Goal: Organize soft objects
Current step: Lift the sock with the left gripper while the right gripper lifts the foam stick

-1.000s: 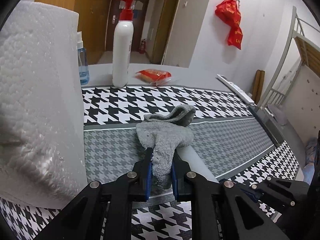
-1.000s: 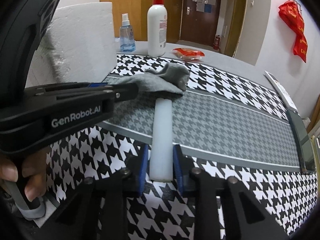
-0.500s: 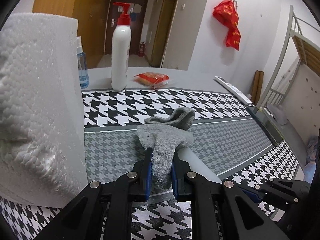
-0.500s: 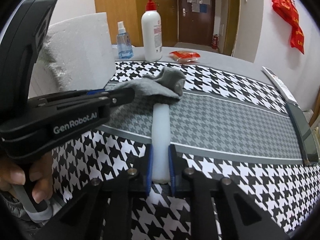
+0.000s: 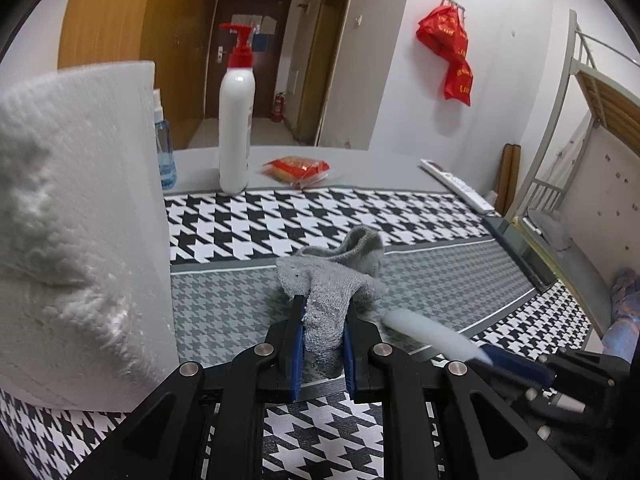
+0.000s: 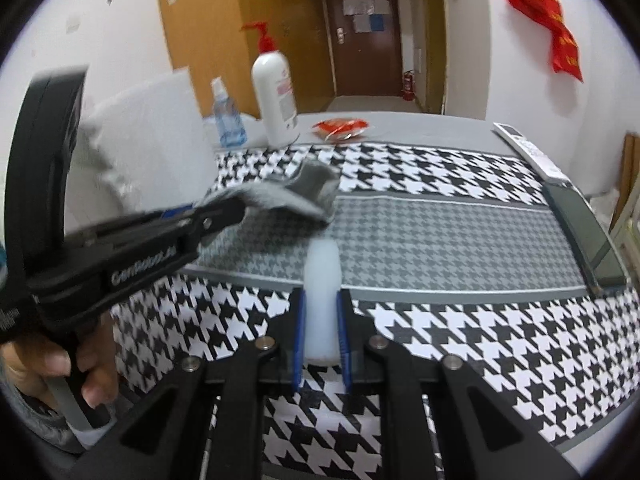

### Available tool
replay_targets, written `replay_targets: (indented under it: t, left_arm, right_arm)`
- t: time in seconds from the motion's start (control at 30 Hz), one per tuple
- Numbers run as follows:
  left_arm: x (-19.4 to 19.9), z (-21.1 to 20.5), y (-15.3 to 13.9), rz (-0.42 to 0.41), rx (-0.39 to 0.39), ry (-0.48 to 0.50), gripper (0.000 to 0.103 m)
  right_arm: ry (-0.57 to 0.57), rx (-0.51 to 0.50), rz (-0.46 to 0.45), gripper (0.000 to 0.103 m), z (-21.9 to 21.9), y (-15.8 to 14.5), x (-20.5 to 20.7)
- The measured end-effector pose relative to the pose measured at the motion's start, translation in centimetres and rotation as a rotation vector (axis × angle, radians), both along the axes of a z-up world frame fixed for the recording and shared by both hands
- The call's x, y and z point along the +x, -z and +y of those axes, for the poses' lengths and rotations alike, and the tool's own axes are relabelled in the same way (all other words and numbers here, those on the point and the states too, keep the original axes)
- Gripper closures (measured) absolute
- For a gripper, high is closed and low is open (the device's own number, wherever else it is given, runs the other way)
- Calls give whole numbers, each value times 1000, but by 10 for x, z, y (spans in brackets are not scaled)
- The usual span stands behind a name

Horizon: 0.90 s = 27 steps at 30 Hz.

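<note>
A grey table [image 5: 360, 160] bears a houndstooth cloth [image 5: 420, 216], pump bottle [image 5: 236, 120] and paper roll [image 5: 80, 220].

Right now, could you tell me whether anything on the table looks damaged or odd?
Yes: the paper towel roll at the left has a dented, torn, fuzzy patch on its side. The grey sock lies crumpled, pinched in the left tongs.

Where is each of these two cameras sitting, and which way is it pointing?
Left wrist view: sits on the left gripper, looks forward and down along its fingers, which pinch a grey sock; the right gripper shows at lower right.
Right wrist view: sits on the right gripper, looks forward and down along its fingers, which clamp a white tube; the left gripper and the hand holding it show at left.
Both share the sock, tube, white pump bottle, paper towel roll and checked cloth.
</note>
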<state>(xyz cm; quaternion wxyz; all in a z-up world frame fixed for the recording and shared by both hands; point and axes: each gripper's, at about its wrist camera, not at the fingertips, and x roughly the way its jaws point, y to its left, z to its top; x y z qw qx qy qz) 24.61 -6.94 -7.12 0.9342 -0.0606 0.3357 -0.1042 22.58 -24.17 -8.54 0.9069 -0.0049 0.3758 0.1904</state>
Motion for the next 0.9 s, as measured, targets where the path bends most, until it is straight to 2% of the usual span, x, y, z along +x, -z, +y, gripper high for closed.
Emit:
replay_targets:
  t: [0.27, 0.43, 0.63, 0.9]
  left_arm:
    - [-14, 2, -18, -51, -1, 12, 86]
    - [-24, 2, -31, -65, -6, 50, 90]
    - [-42, 0, -53, -146, -3, 84, 90]
    - [-47, 2, -70, -203, 22, 87, 90]
  right_arm:
    - [27, 43, -40, 85, -11, -13, -6]
    - [36, 55, -71, 85, -18, -23, -11]
    - [53, 73, -101, 85, -23, -31, -15]
    - [79, 102, -166, 85, -28, -50, -23]
